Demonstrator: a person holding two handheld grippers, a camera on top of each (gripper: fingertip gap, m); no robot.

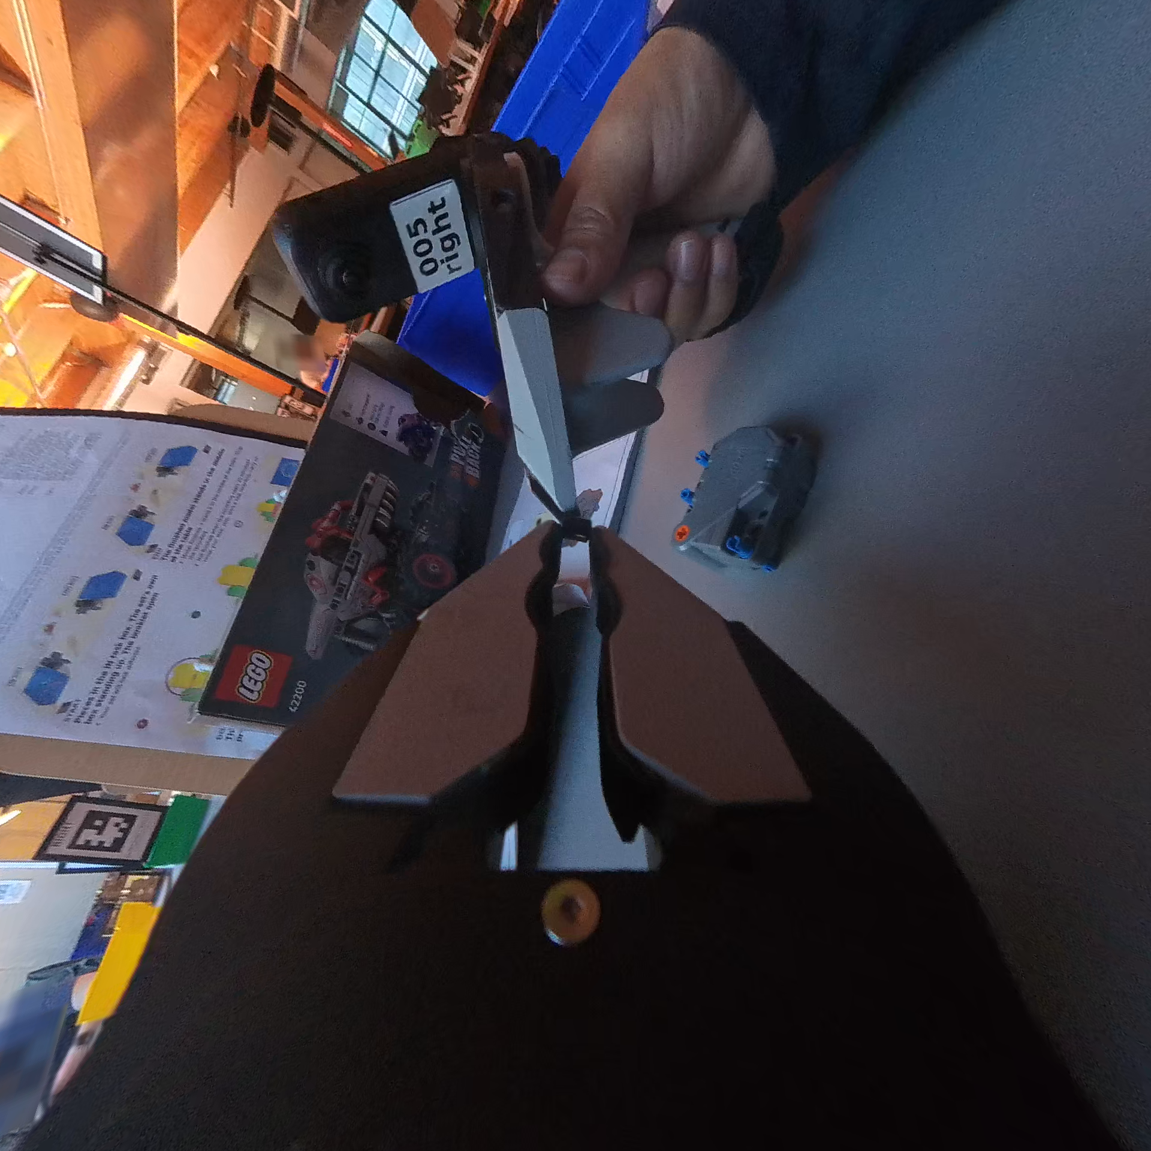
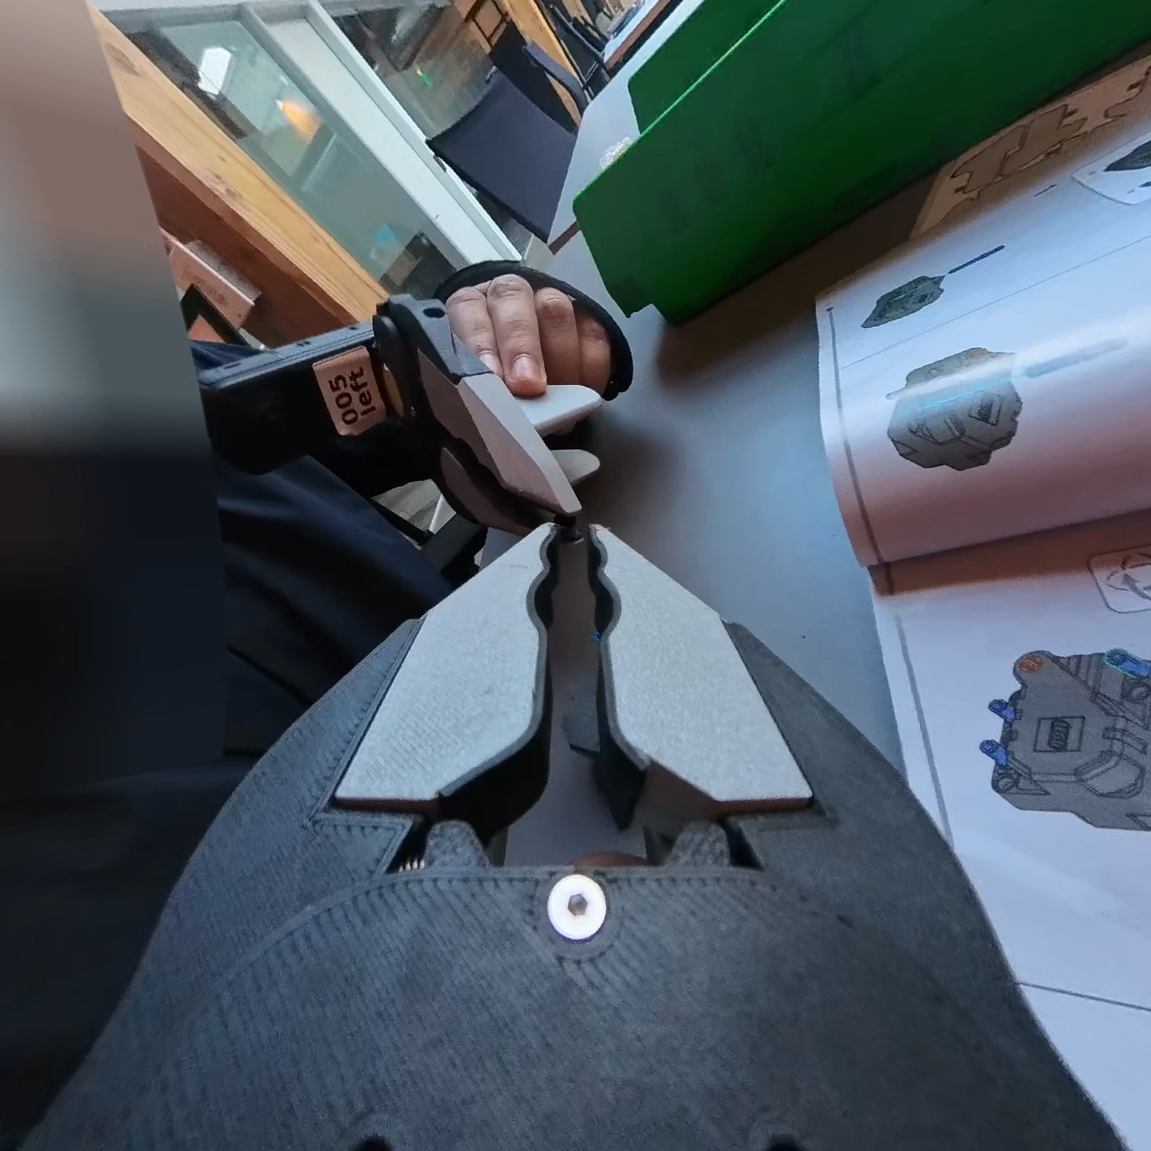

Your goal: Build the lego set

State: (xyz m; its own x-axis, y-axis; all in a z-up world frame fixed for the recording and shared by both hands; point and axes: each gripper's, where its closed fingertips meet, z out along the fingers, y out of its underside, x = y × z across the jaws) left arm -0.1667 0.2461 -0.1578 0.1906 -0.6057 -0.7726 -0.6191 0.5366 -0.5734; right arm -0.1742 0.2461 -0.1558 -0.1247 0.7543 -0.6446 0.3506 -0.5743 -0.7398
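Observation:
In the left wrist view my left gripper (image 1: 573, 533) and my right gripper (image 1: 568, 512) meet tip to tip above the grey table (image 1: 965, 386). A small black lego pin (image 1: 577, 529) sits pinched where the tips meet. Both grippers look shut on it, each on one end. In the right wrist view my right gripper (image 2: 570, 534) holds the same black pin (image 2: 568, 533), and my left gripper (image 2: 568, 511) comes down onto it from the upper left. A grey lego block with blue pins (image 1: 744, 507) lies on the table to the right, apart from both grippers.
The lego box (image 1: 361, 560) and a printed sheet (image 1: 124, 560) stand on the left behind the grippers. A blue bin (image 1: 560, 93) is farther back. The open instruction booklet (image 2: 996, 436) lies to the right, with a green bin (image 2: 809, 156) beyond it. My two grippers' fingertips are within a few centimetres of each other.

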